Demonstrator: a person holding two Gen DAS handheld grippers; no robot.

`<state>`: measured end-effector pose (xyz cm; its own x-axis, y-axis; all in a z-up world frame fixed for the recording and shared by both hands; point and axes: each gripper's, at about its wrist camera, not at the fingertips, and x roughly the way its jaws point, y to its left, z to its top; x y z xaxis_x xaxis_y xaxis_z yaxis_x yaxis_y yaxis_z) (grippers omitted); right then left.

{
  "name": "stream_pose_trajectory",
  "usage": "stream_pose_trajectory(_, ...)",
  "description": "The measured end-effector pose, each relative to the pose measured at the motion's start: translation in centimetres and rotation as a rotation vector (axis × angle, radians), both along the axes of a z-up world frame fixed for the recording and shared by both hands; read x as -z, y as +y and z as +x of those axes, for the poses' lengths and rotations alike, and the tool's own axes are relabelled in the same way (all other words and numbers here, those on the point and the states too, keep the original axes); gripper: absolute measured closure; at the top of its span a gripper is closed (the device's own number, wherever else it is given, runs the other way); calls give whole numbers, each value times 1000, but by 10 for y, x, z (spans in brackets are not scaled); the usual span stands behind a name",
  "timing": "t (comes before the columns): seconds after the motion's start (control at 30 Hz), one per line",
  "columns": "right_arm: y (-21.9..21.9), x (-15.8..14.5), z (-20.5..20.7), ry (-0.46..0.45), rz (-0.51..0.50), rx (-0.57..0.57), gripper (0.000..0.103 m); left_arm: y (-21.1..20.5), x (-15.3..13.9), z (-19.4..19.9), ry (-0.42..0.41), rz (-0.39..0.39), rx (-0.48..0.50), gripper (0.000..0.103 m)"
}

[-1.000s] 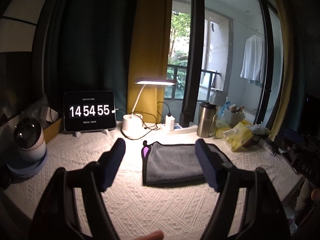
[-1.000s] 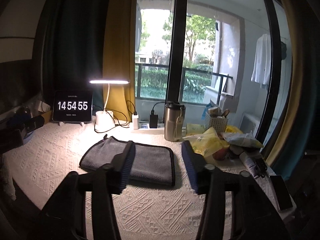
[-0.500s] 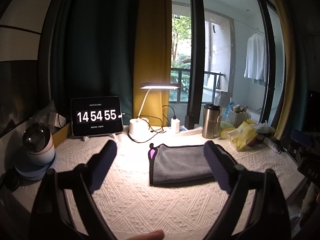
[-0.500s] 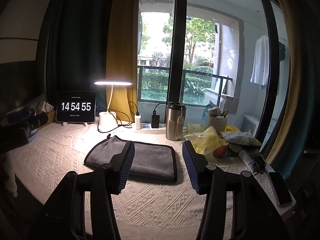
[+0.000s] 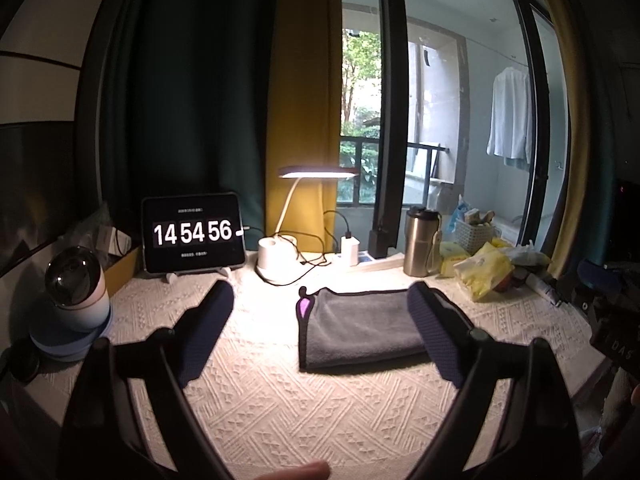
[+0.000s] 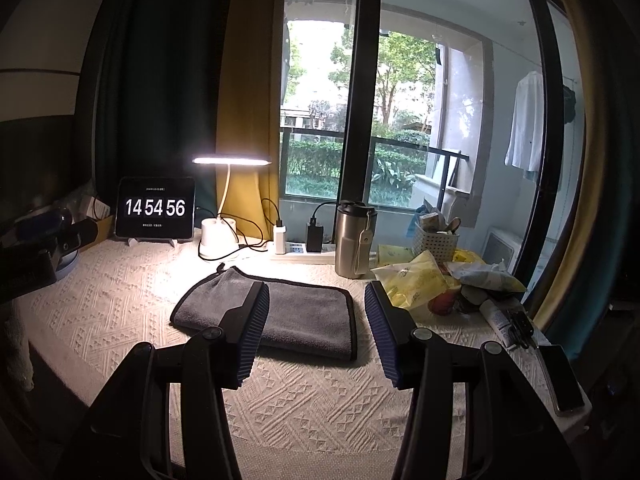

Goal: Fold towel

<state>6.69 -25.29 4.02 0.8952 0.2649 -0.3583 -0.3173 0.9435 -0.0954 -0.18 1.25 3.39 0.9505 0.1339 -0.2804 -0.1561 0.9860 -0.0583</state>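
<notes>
A grey towel (image 5: 360,328) with dark trim lies folded flat on the white textured tablecloth (image 5: 280,392). It also shows in the right wrist view (image 6: 296,316). My left gripper (image 5: 320,320) is open and empty, held above the table short of the towel, its right finger in front of the towel's right end. My right gripper (image 6: 316,320) is open and empty, held above the towel's near right part.
A tablet clock (image 5: 194,234), lit desk lamp (image 5: 280,256), power strip with chargers (image 6: 296,246), steel tumbler (image 6: 354,240) and snack bags with a basket (image 6: 436,276) line the back and right. A round white device (image 5: 76,300) stands left. A phone (image 6: 560,380) lies near the right edge.
Both grippers have drawn back and up from the towel, so it looks smaller and farther. The clock went from 14:54:55 to 14:54:56. The towel has not moved.
</notes>
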Motion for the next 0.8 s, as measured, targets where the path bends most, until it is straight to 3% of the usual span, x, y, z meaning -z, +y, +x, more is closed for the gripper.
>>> stream_pose_trajectory(0.8, -1, 0, -1, 0, 0, 1, 50, -2, -1, -1, 0, 4, 6, 13)
